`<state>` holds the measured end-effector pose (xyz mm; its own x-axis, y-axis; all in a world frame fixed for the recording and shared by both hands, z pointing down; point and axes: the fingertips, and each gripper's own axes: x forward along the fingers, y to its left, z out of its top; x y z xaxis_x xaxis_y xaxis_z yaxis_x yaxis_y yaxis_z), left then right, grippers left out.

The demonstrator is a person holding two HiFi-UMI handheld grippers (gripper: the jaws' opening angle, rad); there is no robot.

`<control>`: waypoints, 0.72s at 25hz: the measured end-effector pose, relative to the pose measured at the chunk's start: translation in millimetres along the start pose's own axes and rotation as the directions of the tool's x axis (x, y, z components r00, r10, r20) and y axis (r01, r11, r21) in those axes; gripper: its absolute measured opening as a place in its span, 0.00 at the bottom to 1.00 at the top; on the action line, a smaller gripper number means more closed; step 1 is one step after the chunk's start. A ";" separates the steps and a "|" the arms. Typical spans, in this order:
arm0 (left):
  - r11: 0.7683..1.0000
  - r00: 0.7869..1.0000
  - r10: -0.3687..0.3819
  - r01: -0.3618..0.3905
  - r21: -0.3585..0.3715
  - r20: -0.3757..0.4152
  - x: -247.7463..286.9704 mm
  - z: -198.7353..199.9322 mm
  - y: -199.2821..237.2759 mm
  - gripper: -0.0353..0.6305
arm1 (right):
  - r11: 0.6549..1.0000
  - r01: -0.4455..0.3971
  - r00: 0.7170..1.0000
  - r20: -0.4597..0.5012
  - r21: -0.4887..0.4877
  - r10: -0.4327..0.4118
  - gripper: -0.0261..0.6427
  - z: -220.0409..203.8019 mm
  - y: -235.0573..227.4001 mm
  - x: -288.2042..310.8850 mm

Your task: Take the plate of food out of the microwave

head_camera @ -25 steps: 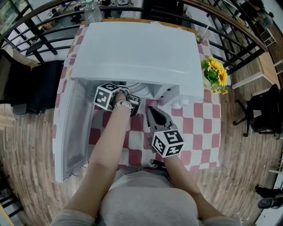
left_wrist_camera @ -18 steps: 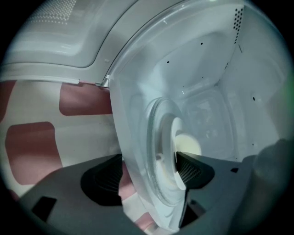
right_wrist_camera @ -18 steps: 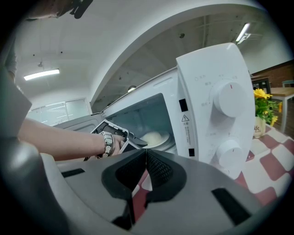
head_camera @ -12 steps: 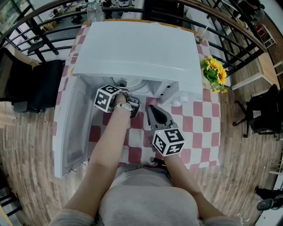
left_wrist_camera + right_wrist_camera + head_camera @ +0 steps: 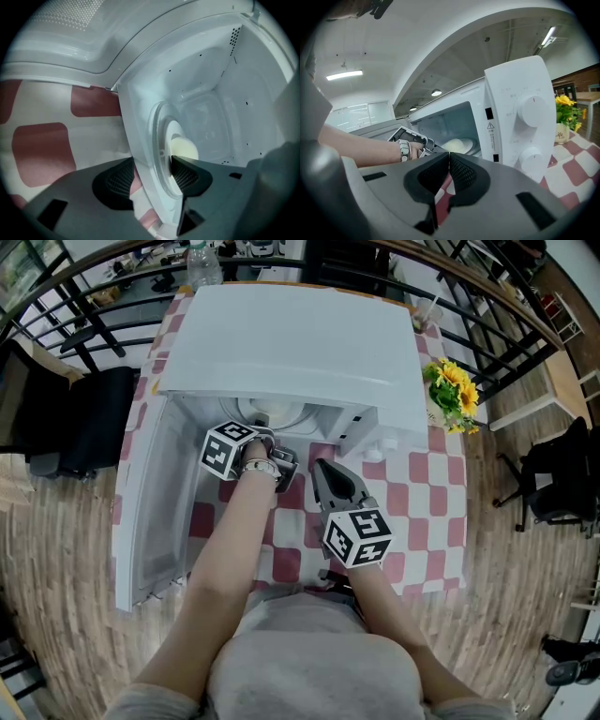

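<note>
Left gripper [image 5: 152, 177] is held at the mouth of the microwave [image 5: 291, 343], turned so that the rim of the plate [image 5: 164, 140] runs edge-on through the gap between its jaws. The jaws are closing, though a firm pinch is not yet shown. The plate, with a pale mound of food [image 5: 183, 146] on it, is still seated inside the cavity. The door [image 5: 155, 521] is swung wide to the left, so the way out is unobstructed. Right gripper [image 5: 449, 176] is held outside above the checked cloth [image 5: 412, 493], jaws closed on nothing, presumably in reserve to steady the plate.
</note>
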<state>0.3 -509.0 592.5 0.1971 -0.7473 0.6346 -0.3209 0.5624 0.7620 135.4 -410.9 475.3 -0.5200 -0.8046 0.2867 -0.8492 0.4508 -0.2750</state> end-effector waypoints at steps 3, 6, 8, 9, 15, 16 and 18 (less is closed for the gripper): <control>1.000 1.000 -0.002 0.002 0.004 0.002 -4.7 -1.2 0.2 0.40 | 1.000 0.004 1.000 0.006 -0.002 -0.004 0.08 1.2 0.4 -1.8; 1.000 1.000 -0.014 0.014 0.015 0.013 -9.4 -2.0 -0.6 0.33 | 1.000 0.005 1.000 0.016 -0.002 -0.005 0.08 2.9 2.3 -3.2; 1.000 1.000 -0.019 0.019 0.021 0.020 -12.2 -2.1 -1.1 0.30 | 1.000 0.004 1.000 0.022 -0.005 -0.004 0.08 4.2 4.8 -4.4; 1.000 1.000 -0.021 0.020 0.023 0.021 -13.4 -2.1 -1.3 0.28 | 1.000 0.003 1.000 0.025 -0.006 -0.003 0.08 4.9 5.9 -5.1; 0.999 0.999 -0.040 0.040 0.026 0.005 -18.1 -3.9 -2.7 0.22 | 1.000 0.008 0.999 0.042 -0.006 -0.007 0.08 9.9 7.4 -11.5; 0.999 0.999 -0.040 0.040 0.018 0.003 -18.3 -3.8 -3.0 0.22 | 1.000 0.008 0.999 0.045 -0.007 -0.008 0.08 10.7 7.6 -12.0; 0.999 0.999 -0.041 0.041 -0.001 0.000 -19.2 -3.5 -3.2 0.20 | 1.000 0.009 0.999 0.049 -0.008 -0.008 0.08 11.6 8.1 -13.1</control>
<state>0.7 -495.2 578.3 0.2099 -0.7696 0.6031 -0.3117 0.5319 0.7873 136.4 -401.3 458.7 -0.5079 -0.8262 0.2437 -0.8544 0.4472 -0.2648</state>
